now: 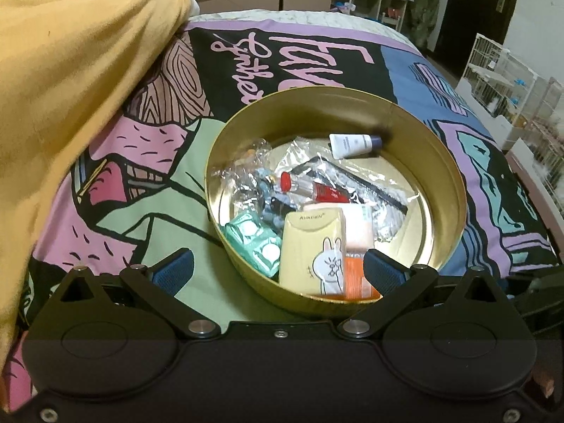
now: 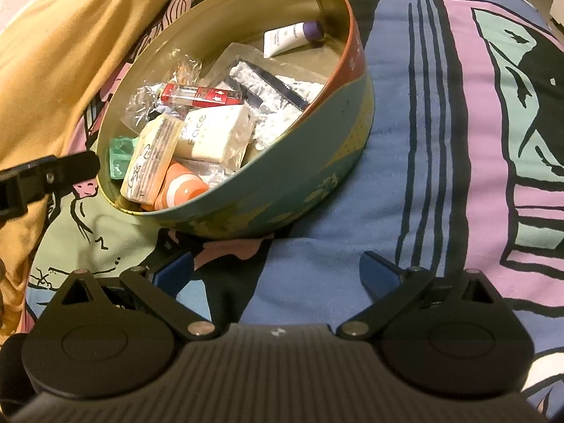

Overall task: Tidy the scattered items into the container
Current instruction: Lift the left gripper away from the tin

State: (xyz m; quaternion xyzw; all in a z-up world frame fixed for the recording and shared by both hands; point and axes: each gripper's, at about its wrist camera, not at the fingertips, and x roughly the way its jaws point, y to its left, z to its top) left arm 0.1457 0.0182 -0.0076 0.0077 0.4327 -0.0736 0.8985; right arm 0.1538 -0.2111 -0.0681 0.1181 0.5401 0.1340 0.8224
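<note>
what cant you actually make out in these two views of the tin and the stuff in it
- Orange-and-white striped item: left wrist view, mostly hidden behind the yellow rabbit-print pack.
- Contents of the crinkled clear plastic bags: glare, both views.
- Small white tube with purple cap: label print too small.
- Round gold metal tin: near rim cut off by the left gripper.

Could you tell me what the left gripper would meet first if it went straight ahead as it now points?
Most likely the near rim of the round tin; the open left gripper already straddles it, though depth is unclear.
</note>
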